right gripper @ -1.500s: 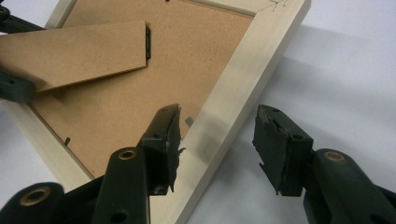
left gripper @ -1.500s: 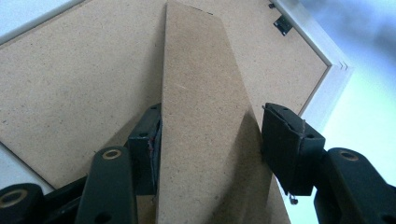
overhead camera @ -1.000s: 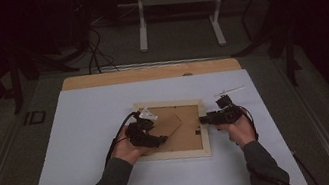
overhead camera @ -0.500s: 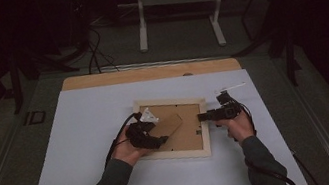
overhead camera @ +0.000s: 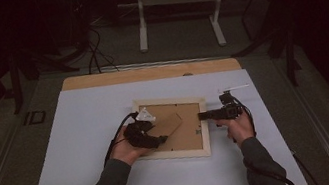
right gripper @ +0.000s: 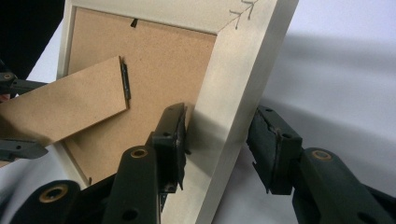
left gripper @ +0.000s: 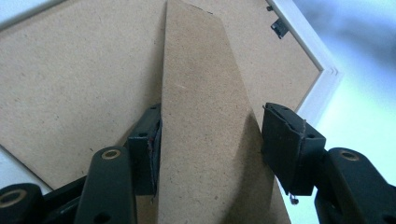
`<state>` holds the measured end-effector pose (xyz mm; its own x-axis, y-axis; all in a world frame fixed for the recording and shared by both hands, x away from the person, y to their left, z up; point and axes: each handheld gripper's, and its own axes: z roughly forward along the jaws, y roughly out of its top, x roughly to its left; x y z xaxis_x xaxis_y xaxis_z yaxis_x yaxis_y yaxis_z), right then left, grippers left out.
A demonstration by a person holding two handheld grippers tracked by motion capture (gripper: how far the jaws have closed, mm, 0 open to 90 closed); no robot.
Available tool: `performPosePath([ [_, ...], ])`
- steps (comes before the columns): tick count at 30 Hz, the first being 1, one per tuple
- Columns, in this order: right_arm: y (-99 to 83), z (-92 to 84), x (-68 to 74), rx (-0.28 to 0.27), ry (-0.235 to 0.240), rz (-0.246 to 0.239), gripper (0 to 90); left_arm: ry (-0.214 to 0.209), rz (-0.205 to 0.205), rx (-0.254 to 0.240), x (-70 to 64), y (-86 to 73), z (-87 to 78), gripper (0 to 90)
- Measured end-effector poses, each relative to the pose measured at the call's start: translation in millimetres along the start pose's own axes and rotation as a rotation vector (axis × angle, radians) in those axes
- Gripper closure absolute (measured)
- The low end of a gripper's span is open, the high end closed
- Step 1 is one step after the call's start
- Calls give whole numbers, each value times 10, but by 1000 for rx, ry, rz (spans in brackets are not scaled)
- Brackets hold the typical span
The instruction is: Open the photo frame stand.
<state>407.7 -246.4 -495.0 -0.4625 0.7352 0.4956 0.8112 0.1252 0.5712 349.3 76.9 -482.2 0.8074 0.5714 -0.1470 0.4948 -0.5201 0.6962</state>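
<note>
Since the earlier frame our right gripper [right gripper: 217, 149] has been narrowing its jaws around the frame's right rail, and the hand itself has barely shifted; in the right gripper view one pad sits against the inner edge of that pale rail while the other stands just off its outer face, so the jaws bracket the wood without yet pinching it. Our left gripper [left gripper: 212, 144] stands with its jaws astride the stand leg [left gripper: 205, 140], the left pad touching its edge and the right pad just beside it with a thin gap, so we count it as a loose straddle, not a grip. Moving outward, the picture frame [overhead camera: 173, 126] lies face down on the white sheet [overhead camera: 83, 136] near the middle of the table [overhead camera: 149, 72], its brown backing board [right gripper: 154, 56] up, with the leg hinged to that board and tilted across it. We judge the step in hand to be steadying the frame on the right so the left can work the leg; next, both pairs of jaws need to finish closing squarely, the right on the rail, the left on the leg's edges. We can read no brand, label or writing.
</note>
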Motion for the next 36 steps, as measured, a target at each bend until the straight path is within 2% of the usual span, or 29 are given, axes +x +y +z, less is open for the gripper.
performPosePath([
  [2, -4, 2, 13, -8, -9, -3, 570, -17, -21, 11, 30, -1, 6, 436],
  [5, -11, 3, 24, -18, -15, -5, 569, -60, -82, 9, 91, -8, 5, 453],
  [6, -12, 2, 26, -19, -15, -6, 570, -91, -114, -2, 127, -12, -1, 457],
  [9, -21, -5, 32, -27, -17, -13, 570, -145, -171, -10, 193, -22, -24, 486],
  [11, -20, -12, 41, -28, -19, -20, 569, -177, -197, 4, 223, -28, -29, 493],
  [12, -20, -15, 46, -29, -20, -21, 569, -204, -208, 26, 237, -32, -20, 497],
  [14, -16, -23, 57, -28, -22, -28, 569, -214, -210, 55, 237, -37, 2, 494],
  [18, -12, -32, 71, -33, -27, -43, 569, -216, -200, 74, 220, -34, 26, 535],
  [26, 5, -53, 110, -44, -41, -75, 571, -219, -172, 75, 195, -23, 23, 575],
  [36, 70, -162, 249, -94, -105, -148, 586, -191, -144, 71, 156, 36, 28, 627],
])
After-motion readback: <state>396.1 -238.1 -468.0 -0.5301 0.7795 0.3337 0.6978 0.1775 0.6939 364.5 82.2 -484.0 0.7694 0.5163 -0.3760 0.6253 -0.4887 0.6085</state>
